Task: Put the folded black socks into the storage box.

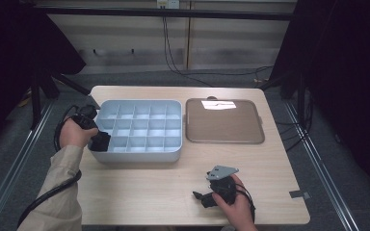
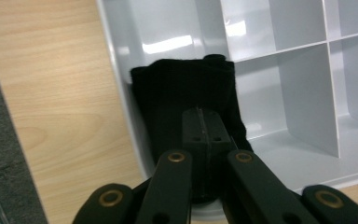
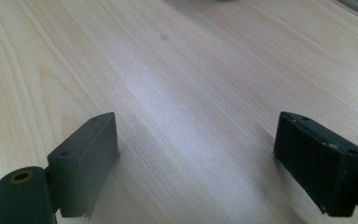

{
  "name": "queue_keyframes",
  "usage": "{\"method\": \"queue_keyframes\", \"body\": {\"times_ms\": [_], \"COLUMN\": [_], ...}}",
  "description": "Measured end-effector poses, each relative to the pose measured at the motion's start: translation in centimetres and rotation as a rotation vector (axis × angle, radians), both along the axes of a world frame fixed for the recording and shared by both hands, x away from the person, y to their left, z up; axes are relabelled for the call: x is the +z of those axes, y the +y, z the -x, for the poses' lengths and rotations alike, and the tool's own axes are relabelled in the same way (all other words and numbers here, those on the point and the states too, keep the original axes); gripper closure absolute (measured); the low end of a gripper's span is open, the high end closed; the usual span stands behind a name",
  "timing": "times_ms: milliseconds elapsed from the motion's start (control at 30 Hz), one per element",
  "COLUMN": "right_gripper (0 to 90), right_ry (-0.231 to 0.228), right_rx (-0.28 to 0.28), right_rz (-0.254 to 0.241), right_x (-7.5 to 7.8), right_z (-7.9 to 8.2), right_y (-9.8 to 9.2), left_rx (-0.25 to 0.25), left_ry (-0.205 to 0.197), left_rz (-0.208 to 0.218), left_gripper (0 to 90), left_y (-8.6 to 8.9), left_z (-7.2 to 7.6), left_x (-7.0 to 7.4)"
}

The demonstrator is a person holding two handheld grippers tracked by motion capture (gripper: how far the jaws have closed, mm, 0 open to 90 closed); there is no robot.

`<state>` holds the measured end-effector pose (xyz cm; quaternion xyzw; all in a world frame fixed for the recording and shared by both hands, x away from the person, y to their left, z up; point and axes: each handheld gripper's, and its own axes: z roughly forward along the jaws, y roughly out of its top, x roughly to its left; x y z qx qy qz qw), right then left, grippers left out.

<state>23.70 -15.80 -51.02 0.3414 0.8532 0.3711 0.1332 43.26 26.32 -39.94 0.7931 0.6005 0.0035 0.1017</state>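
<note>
Looking down from the high view, I have the left gripper [image 1: 98, 140] at the near-left corner of the grey compartment organizer [image 1: 139, 155], with a black cloth item, a sock by the look of it [image 1: 101, 141], hanging from its tip into that corner cell. My right gripper [image 1: 203, 197] rests low on the wooden table [image 1: 139, 192], well apart from the organizer. Beside the organizer sits a brown tray [image 1: 224, 121], bare but for a glare patch. I judge this to be the placing step: the sock is over its cell but not yet let go.

Switching to the left gripper view, the jaws are clenched tight on the black sock [image 2: 186, 102], pads pressed together with fabric pinched between. The sock drapes against the organizer's outer wall [image 2: 121, 88], partly inside the corner compartment. The white dividers [image 2: 303, 93] stand close on the right. Next move, as I read it: ease down a touch, nudge away from the wall so the sock clears the rim, then release. The risk is fabric catching on the rim or spilling over a divider.

Over to the right gripper view: the right gripper's jaws stand wide apart, nothing between them, just bare wood grain below. Nothing there blocks the left hand's work.
</note>
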Motion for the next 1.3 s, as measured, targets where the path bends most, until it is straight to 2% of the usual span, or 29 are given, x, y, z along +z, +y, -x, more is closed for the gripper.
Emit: {"method": "queue_keyframes", "body": {"times_ms": [167, 367, 567, 767, 833, 1033, 1200, 1300], "right_gripper": [13.2, 13.2, 13.2, 13.2, 13.2, 13.2, 13.2, 13.2], "right_ry": [0.001, 0.004, 0.002, 0.002, 0.002, -0.001, -0.001, -0.003], "right_rx": [0.0, -0.003, 0.0, 0.0, 0.002, 0.001, 0.0, 0.005], "right_rz": [0.0, 0.0, -0.001, -0.001, -0.003, 0.002, 0.001, -0.001], "right_x": [0.0, 0.0, 0.0, 0.0, 0.0, 0.0, 0.0, 0.0], "right_z": [0.0, 0.0, 0.1, 0.1, 0.1, 0.1, 0.1, 0.1], "right_y": [0.0, 0.1, 0.1, 0.1, 0.1, 0.1, 0.2, 0.2], "left_rx": [0.01, 0.007, 0.011, 0.017, 0.005, 0.017, 0.003, 0.013], "left_ry": [-0.008, 0.019, 0.047, 0.05, 0.055, 0.05, 0.037, 0.04], "left_rz": [0.002, 0.0, 0.017, 0.017, 0.014, 0.024, 0.013, 0.028], "left_gripper": [90.0, 90.0, 90.0, 90.0, 90.0, 90.0, 90.0, 90.0], "left_y": [0.4, 0.3, 0.3, 0.0, -0.1, -0.1, -0.1, 0.0], "left_z": [0.0, -0.1, -0.1, 0.0, 0.0, 0.2, 0.3, 0.3], "left_x": [-0.4, -1.2, -2.7, -3.7, -3.9, -4.2, -4.0, -3.8]}}
